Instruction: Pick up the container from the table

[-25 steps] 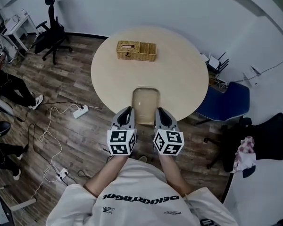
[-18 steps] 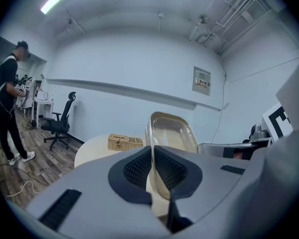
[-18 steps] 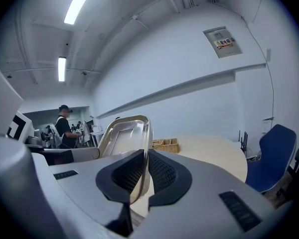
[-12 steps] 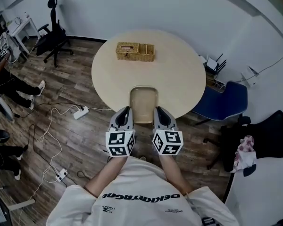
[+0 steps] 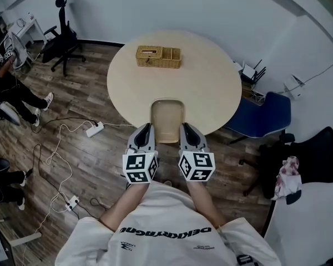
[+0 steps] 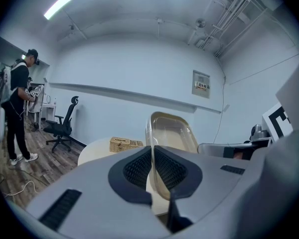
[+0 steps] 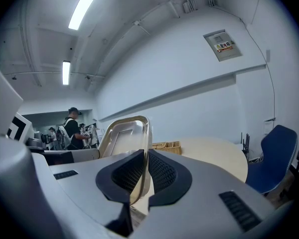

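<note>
The container (image 5: pixel 167 119) is a shallow, clear beige tray with rounded corners, held over the near edge of the round table (image 5: pixel 211 87). My left gripper (image 5: pixel 145 129) is shut on its left rim and my right gripper (image 5: pixel 187 129) is shut on its right rim. In the left gripper view the rim of the container (image 6: pixel 172 133) runs between the dark pads of the left gripper (image 6: pixel 153 156). In the right gripper view the container (image 7: pixel 122 138) rises from the pinch of the right gripper (image 7: pixel 146 161). Its near end is hidden behind the grippers.
A wicker basket (image 5: pixel 158 56) stands at the far side of the table. A blue chair (image 5: pixel 266 118) is at the table's right and a black office chair (image 5: pixel 64 37) at the far left. Cables and a power strip (image 5: pixel 94 129) lie on the wooden floor. A person (image 6: pixel 17 113) stands far left.
Both grippers keep their hold on the container, which stays near the table's front edge. The person at the far left has shifted position.
</note>
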The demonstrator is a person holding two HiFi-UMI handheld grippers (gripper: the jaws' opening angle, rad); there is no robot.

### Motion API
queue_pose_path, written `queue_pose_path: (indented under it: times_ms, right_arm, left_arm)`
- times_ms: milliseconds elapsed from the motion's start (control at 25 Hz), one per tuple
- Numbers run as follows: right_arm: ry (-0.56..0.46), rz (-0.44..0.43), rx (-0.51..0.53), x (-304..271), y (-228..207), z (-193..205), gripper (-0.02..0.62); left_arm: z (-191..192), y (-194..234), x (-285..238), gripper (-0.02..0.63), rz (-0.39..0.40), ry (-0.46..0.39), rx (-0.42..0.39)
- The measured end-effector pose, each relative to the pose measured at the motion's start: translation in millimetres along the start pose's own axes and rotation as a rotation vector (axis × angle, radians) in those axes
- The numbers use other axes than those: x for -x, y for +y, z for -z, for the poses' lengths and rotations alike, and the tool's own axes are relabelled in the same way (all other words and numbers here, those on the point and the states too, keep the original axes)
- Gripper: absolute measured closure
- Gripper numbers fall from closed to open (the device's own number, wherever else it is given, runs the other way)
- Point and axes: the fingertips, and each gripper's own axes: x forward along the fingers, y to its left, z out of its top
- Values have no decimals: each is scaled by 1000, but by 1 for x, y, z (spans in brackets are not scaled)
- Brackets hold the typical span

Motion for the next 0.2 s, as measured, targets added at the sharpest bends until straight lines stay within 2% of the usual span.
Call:
queue_pose_path:
  times_ms: [200]
  right_arm:
    - [-1,-3,1,0,-8,0,537]
  left_arm:
    - [2,-5,-4,572,-1,-2,9]
